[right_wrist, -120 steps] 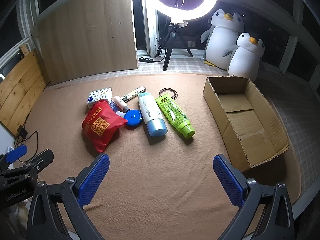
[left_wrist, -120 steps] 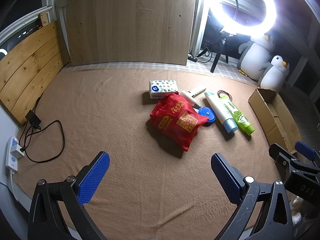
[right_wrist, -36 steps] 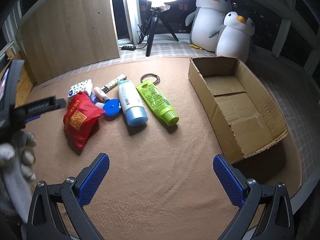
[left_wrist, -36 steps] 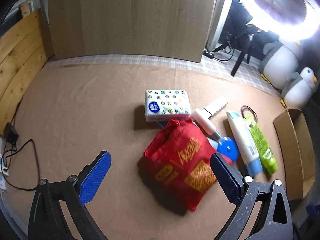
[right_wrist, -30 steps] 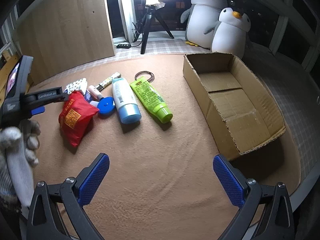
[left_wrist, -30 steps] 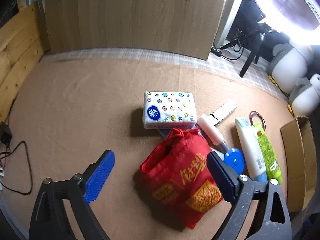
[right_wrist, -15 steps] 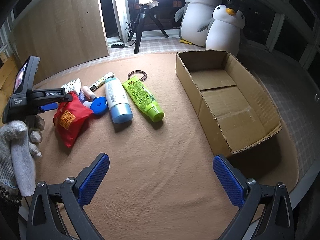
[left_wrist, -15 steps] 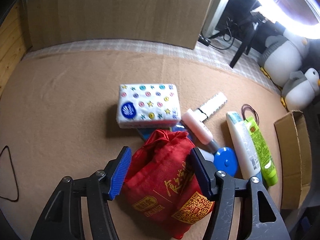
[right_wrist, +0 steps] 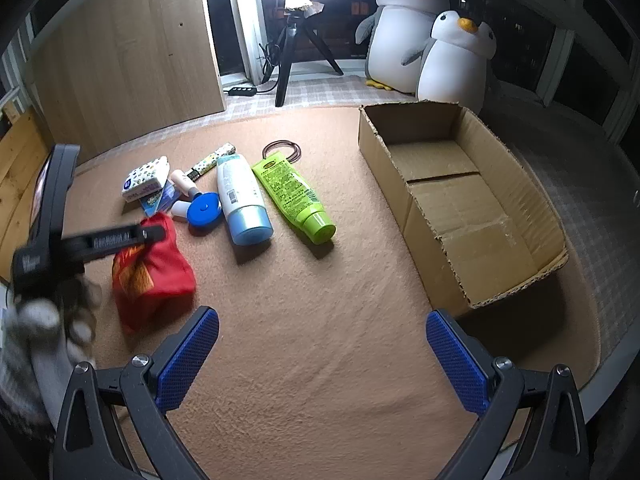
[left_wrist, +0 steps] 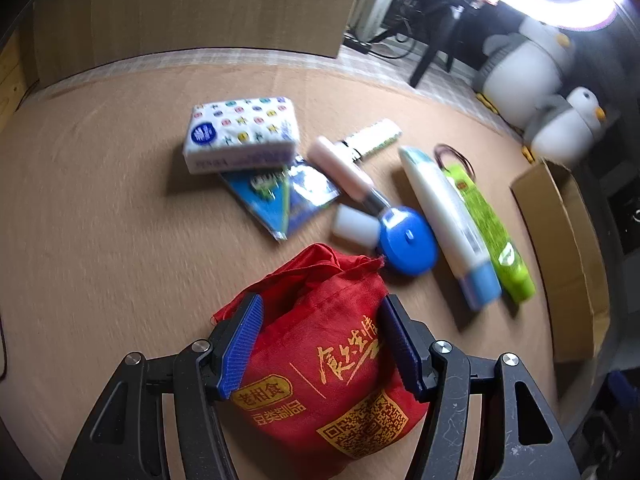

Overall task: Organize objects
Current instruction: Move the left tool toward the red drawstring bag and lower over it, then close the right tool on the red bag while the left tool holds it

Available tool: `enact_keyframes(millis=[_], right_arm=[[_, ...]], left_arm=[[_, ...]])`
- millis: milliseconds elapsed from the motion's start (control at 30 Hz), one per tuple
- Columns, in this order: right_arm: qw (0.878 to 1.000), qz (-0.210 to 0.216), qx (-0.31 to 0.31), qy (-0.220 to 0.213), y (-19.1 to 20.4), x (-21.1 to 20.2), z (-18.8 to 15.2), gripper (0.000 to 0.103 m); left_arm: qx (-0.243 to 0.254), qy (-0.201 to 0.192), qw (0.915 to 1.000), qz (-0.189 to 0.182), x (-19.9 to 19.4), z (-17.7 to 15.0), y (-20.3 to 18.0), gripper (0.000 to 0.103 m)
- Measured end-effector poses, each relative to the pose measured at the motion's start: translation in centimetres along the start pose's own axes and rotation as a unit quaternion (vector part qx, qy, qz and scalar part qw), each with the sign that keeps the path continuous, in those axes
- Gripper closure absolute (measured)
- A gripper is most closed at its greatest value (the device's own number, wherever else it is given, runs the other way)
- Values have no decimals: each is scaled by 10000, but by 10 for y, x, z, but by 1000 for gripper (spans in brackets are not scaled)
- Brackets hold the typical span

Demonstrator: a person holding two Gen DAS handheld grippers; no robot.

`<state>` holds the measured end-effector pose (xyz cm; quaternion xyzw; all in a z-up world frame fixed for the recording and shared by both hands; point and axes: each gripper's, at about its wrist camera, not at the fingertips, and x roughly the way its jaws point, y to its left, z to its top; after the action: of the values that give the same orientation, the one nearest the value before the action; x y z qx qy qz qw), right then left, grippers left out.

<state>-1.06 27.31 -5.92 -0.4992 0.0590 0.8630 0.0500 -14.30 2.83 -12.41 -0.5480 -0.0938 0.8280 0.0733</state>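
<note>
Between the jaws, the red bag [left_wrist: 320, 360] has its lower end cut off by the frame's edge. Ahead of the jaws, the blue packet [left_wrist: 280, 196] is partly hidden under the tissue pack [left_wrist: 240, 132], its print too blurred to read. Left of the right jaws, the gloved hand [right_wrist: 44, 320] is smeared by blur.

Brown carpet [right_wrist: 320, 340] carries toiletries, tissue pack [left_wrist: 240, 134], cardboard box [right_wrist: 460, 200].
</note>
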Motion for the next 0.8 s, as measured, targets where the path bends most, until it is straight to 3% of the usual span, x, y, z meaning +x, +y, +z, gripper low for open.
enact_keyframes(millis=[167,400,567,667,800], right_arm=[[9999,140,55,13,-1,2,-1,0],[9987,493,-123,54,11,8,0,0],[9932,940,-679,96,32,15,7,0],[9869,1253,-994,197,46,22,11,0],[9787,1476,-1370,392,67,37,17,0]], left_arm=[[-7,29,9998,-202,-12,-33,-5,38],[370,20,9985,-414,-32,-63,-17,37],[236,-285,9989,-303,-67,-75,-2,16],[164,-261,9991,-288,-74,-77,10,15],[-61,53,9992,-381,-68,-92,24,15]])
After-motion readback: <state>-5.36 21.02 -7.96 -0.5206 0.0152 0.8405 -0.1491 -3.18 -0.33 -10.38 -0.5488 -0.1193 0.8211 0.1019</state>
